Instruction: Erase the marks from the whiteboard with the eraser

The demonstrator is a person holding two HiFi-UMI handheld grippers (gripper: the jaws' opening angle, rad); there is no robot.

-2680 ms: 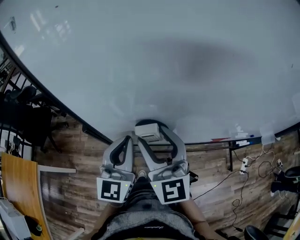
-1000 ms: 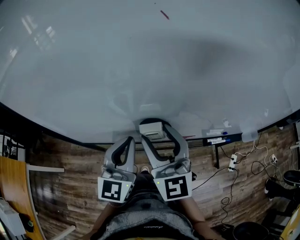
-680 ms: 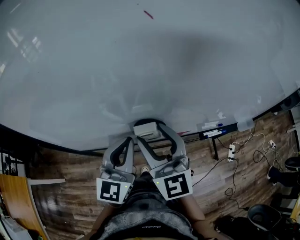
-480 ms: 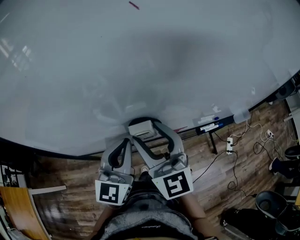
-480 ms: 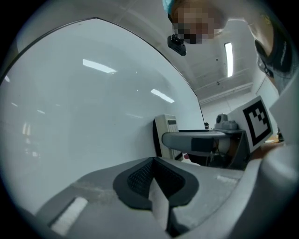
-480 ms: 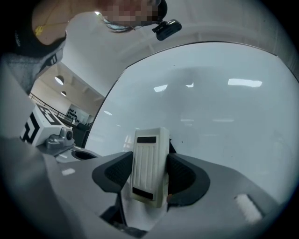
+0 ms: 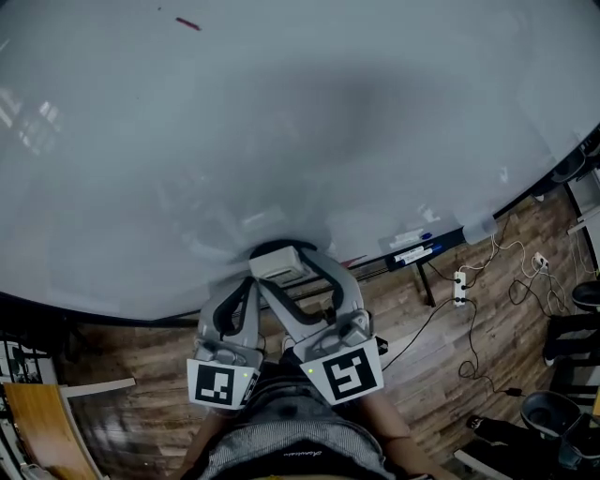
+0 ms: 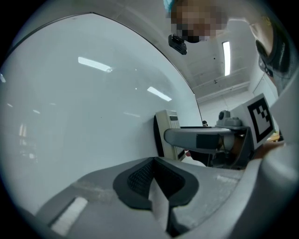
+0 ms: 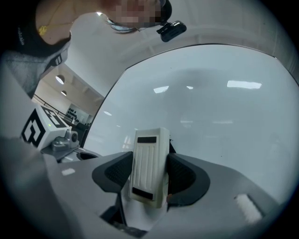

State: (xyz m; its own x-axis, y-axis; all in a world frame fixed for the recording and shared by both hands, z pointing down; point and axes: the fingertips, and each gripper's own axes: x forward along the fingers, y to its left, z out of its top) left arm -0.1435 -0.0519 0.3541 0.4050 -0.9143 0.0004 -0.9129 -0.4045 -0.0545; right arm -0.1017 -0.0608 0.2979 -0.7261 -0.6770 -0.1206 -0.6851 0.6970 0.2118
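White plastic eraser (image 9: 149, 165), ribbed on its back, is pinched across its narrow sides by the right tongs (image 9: 149, 176), whose pads press on both long edges. In the head view the eraser sits low on the large pale whiteboard (image 7: 309, 122), near its bottom rim. Whether its felt touches the board is unclear. A short red mark (image 7: 187, 23) lies far up and to the left, well apart from the eraser. The left tongs (image 8: 154, 177) are pressed together with nothing between them, just beside the right ones.

The eraser looks light and rigid, probably a hollow shell, with a dark soft felt face (image 8: 157, 137) turned toward the board. Smooth plastic may slip or pivot under sideways rubbing. A hold across the middle of the shell, square to its sides, seems soundest and leaves the felt free. The board looks glossy and low in friction, so modest pressure should do.
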